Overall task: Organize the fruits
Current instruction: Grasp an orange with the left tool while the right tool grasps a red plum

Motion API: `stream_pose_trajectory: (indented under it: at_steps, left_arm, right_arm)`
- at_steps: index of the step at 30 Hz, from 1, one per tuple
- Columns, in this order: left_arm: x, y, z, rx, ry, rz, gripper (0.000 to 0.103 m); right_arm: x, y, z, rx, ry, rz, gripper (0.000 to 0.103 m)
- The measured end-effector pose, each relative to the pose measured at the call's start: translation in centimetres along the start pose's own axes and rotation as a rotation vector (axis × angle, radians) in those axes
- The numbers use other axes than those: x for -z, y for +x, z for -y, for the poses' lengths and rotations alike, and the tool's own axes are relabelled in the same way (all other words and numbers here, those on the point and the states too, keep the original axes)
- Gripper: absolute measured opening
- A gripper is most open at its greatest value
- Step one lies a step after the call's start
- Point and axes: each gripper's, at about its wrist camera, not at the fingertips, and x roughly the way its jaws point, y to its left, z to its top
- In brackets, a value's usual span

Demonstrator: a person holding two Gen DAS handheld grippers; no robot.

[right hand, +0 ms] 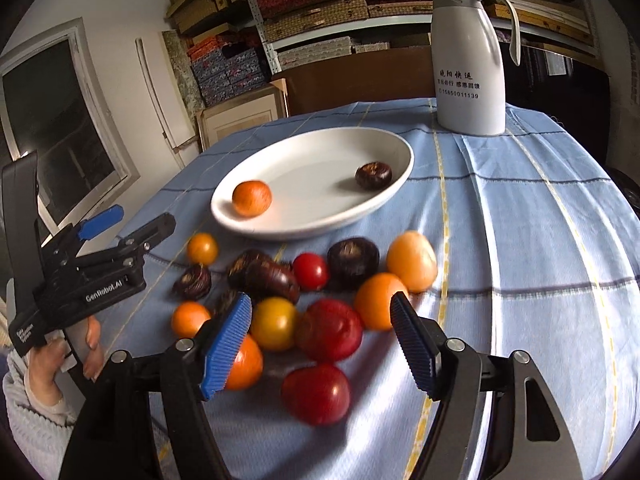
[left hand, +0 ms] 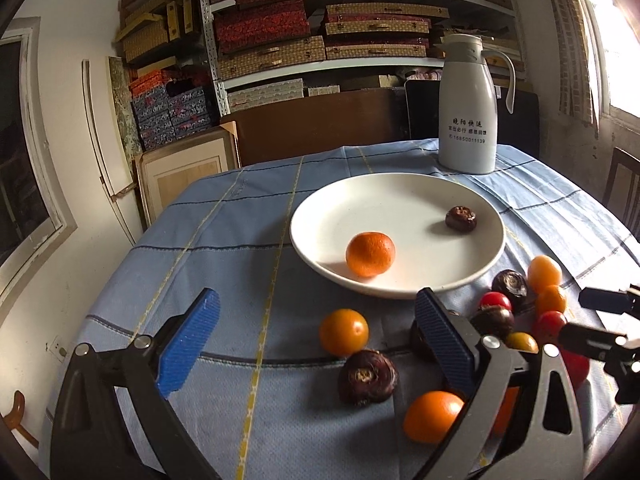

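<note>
Looking from left wrist: white plate (left hand: 320, 216) holds one dimpled mandarin (left hand: 370, 254) and a dark brown water chestnut (left hand: 461, 219); left gripper (left hand: 316, 336) spread wide, empty, near side of plate. White jug (left hand: 468, 108) behind plate, phone number 15850011139 legible.

Right wrist: right gripper (right hand: 320, 336) released, nothing pinched, above red tomatoes (right hand: 328, 330) and oranges (right hand: 378, 300) piled before plate. Other tool reads "GenRobot.AI".

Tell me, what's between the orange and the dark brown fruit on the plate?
Nothing: only bare white plate lies between the orange and the dark brown fruit, shown in both views.
</note>
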Motion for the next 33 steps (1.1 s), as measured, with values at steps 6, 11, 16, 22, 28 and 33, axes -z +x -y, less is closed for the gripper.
stream_pose_trajectory:
  at_steps: [6, 11, 16, 22, 28, 33]
  left_arm:
    - [0.4, -0.5, -0.2, 0.019, -0.015, -0.008, 0.096]
    - [0.5, -0.6, 0.0, 0.022, -0.012, -0.011, 0.096]
    - [0.4, -0.5, 0.0, 0.022, -0.011, -0.013, 0.096]
    - [0.4, -0.6, 0.3, -0.01, 0.007, -0.005, 0.096]
    - [0.7, -0.8, 1.0, -0.002, 0.035, -0.002, 0.096]
    - [1.9, -0.8, 1.6, 0.149, 0.056, -0.082, 0.096]
  right_arm:
    - [1.0, 0.1, 0.0, -0.031, -0.003, -0.067, 0.073]
    - [1.3, 0.8, -0.5, -0.034, -0.022, -0.11, 0.073]
    - [1.2, 1.1, -0.1, -0.059, -0.003, -0.121, 0.073]
    - [1.2, 1.1, -0.2, -0.083, -0.006, -0.122, 0.066]
    - [1.3, 0.8, -0.4, -0.096, -0.019, -0.125, 0.066]
    - [1.5, 0.6, -0.6, -0.096, -0.038, -0.126, 0.06]
